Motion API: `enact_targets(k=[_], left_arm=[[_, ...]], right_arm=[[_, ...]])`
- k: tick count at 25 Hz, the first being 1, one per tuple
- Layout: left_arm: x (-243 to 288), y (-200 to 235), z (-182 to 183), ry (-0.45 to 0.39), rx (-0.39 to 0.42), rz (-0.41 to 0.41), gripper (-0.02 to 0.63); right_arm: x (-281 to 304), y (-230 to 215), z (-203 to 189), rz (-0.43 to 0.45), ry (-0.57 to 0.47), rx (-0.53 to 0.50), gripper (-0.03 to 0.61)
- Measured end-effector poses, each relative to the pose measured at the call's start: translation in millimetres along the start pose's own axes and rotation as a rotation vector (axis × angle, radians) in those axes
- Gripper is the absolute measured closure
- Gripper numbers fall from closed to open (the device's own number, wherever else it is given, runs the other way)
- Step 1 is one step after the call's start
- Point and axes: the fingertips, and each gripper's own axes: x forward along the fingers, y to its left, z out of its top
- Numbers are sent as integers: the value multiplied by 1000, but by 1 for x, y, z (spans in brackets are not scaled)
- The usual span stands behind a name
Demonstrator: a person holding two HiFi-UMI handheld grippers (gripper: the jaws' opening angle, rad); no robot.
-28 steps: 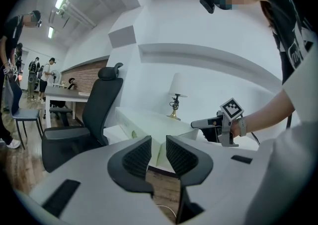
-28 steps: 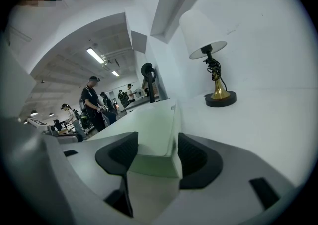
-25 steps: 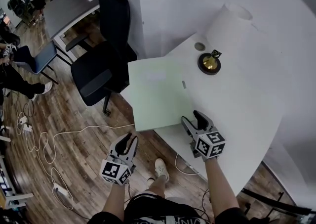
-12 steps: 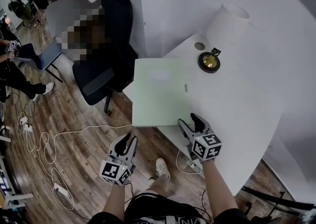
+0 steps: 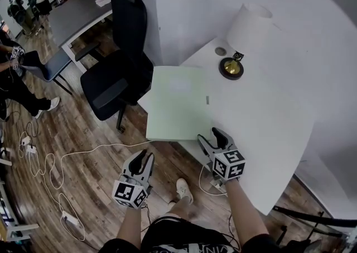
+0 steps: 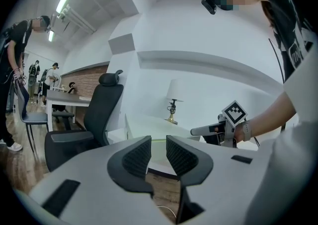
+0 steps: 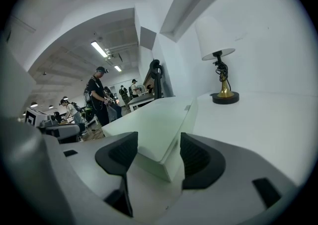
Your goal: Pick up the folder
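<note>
Folder (image 5: pixel 177 103), pale green, lies flat on the white worktop (image 5: pixel 262 118), overhanging its edge. The right tongs (image 5: pixel 213 136) sit at its near corner, and the left tongs (image 5: pixel 144 160) hang over the floor (image 5: pixel 83 134).

Left gripper view: tongs narrowly apart, empty.

Right gripper view: tongs wide, folder's corner between them, unclamped.

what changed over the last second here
The folder turned slightly clockwise on the table, its near corner following the right gripper, which slid a little leftward. Nothing was grasped: its jaws are open around that corner. The left gripper, open and empty, and the lamp hardly moved.
</note>
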Motion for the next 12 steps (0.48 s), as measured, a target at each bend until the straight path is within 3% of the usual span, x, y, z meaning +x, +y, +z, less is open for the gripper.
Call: enact_targets(k=[12], left_arm=[[-9,26,24,-57,44,-35,520]], right_arm=[[-32,29,14,-83,-117,2,313]])
